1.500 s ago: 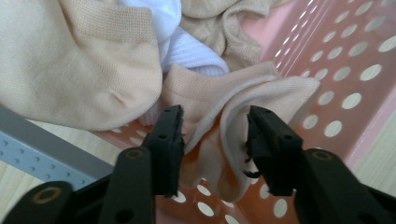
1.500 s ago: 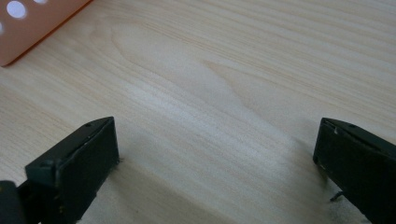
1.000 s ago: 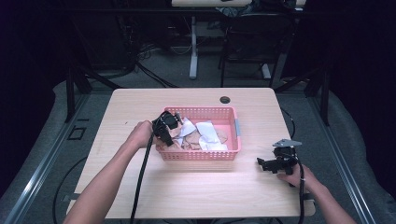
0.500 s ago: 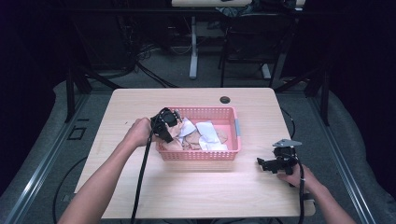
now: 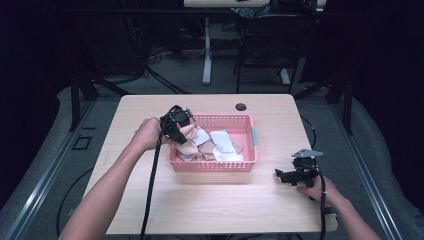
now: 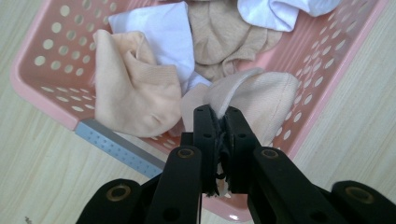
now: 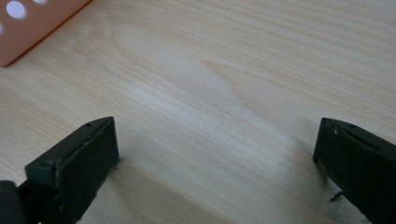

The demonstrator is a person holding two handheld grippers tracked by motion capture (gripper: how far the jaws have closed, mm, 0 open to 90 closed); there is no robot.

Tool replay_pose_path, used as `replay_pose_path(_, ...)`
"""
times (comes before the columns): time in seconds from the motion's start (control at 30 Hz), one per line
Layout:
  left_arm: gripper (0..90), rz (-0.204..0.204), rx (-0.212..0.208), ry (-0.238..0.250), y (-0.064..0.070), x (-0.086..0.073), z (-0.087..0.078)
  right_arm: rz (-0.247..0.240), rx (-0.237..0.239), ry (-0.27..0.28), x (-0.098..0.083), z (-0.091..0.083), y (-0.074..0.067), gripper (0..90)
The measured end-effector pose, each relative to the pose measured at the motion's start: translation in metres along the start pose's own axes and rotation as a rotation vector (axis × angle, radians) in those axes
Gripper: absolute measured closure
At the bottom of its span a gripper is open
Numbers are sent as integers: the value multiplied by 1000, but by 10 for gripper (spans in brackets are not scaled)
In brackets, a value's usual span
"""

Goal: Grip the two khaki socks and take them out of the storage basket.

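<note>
Left gripper view, and here it is up close: the left gripper [image 6: 219, 122] has its two black jaws pressed together on a fold of a pale beige sock [image 6: 261, 100], the cloth bunched right at the jaw tips with a thin edge of fabric curling up out of the pinch. That sock sits inside the pink perforated basket [image 6: 56, 100], against the wall nearest the gripper. Just beside it lies a peach sock [image 6: 133, 93], crumpled, touching a white sock [image 6: 161, 35] behind it. A tan sock [image 6: 224, 44] lies further back, and another white sock [image 6: 285, 9] rests at the far end. A grey perforated strip [image 6: 116, 147] runs along the basket's rim by the gripper.

From the high view, the left gripper [image 5: 176, 122] hovers over the basket's [image 5: 212, 166] left end, the person's left hand [image 5: 147, 134] wrapped round it, cable trailing down the forearm. The basket stands mid-table on the light wooden table [image 5: 150, 210].

Over on the right, the right gripper [image 5: 286, 176] sits low over bare tabletop, well apart from the basket, held by the right hand [image 5: 317, 187]. In the right gripper view, its jaws stand wide apart with nothing between them, plain wood grain beneath, and a corner of the basket [image 7: 28, 32] at the upper left.
</note>
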State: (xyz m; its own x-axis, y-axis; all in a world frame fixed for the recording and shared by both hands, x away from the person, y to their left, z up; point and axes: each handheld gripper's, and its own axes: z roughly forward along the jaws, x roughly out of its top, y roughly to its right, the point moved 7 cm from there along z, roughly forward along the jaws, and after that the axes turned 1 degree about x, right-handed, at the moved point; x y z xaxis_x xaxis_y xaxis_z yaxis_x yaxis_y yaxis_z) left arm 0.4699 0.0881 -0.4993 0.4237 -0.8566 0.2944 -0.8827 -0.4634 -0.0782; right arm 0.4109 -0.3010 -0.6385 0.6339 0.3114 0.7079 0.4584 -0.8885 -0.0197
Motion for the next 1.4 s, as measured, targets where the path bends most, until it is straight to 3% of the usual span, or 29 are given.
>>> replay_pose_path(0.2, 854, 9, 1, 8, -1, 2, -7, -5, -2, -5, 0, 0, 0, 0)
replay_pose_path(0.57, 853, 16, 40, 37, -8, 13, -44, -4, -2, -3, 0, 0, 0, 0)
replay_pose_path(0.73, 853, 3, 54, 79, -13, 13, -61, 2, -4, 1, 0, 0, 0, 0)
replay_pose_path(0.8, 852, -11, 64, 100, -16, 9, -73, 3, -4, 2, 0, 0, 0, 0)
replay_pose_path(0.9, 853, -16, 70, 107, -20, 5, -78, -2, -3, -2, 0, 0, 0, 0)
replay_pose_path(1.0, 852, -47, 85, 107, -28, -6, -87, -4, -2, -4, 0, 0, 0, 0)
replay_pose_path(1.4, 851, -112, 119, 113, -45, -36, -104, -4, -2, -4, 0, 0, 0, 0)
